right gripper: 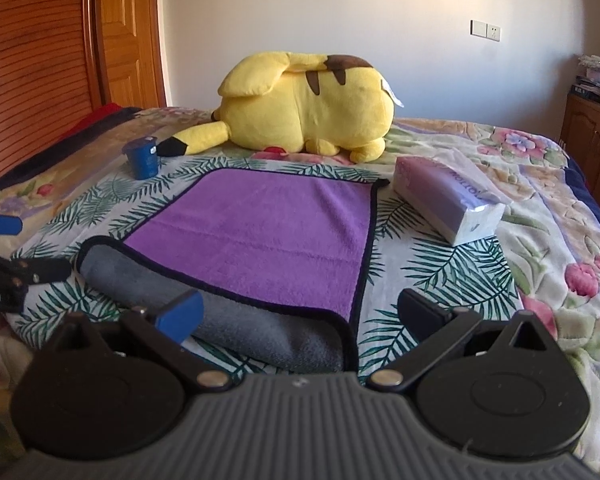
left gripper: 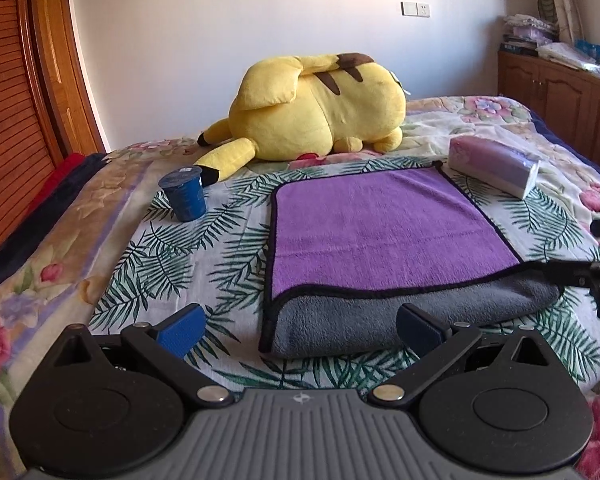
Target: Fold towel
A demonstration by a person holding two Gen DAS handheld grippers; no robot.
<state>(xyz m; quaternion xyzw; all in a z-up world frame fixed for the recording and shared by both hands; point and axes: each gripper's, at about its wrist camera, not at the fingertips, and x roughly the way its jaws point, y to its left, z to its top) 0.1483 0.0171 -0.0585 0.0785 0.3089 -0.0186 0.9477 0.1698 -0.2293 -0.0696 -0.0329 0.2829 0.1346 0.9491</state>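
Note:
A purple towel (left gripper: 384, 228) with a grey underside and black trim lies on the bed; its near edge is folded over, showing a grey band (left gripper: 400, 316). It also shows in the right wrist view (right gripper: 268, 232) with the grey fold (right gripper: 236, 316). My left gripper (left gripper: 300, 326) is open, its fingers straddling the near left part of the fold, holding nothing. My right gripper (right gripper: 300, 314) is open over the fold's near right corner, holding nothing. The right gripper shows at the right edge of the left wrist view (left gripper: 596, 260).
A yellow plush toy (left gripper: 312, 108) lies behind the towel. A blue cup (left gripper: 184, 194) stands to the towel's far left. A tissue pack (left gripper: 496, 164) lies at its far right. A wooden headboard (left gripper: 12, 120) stands left, a cabinet (left gripper: 564, 88) right.

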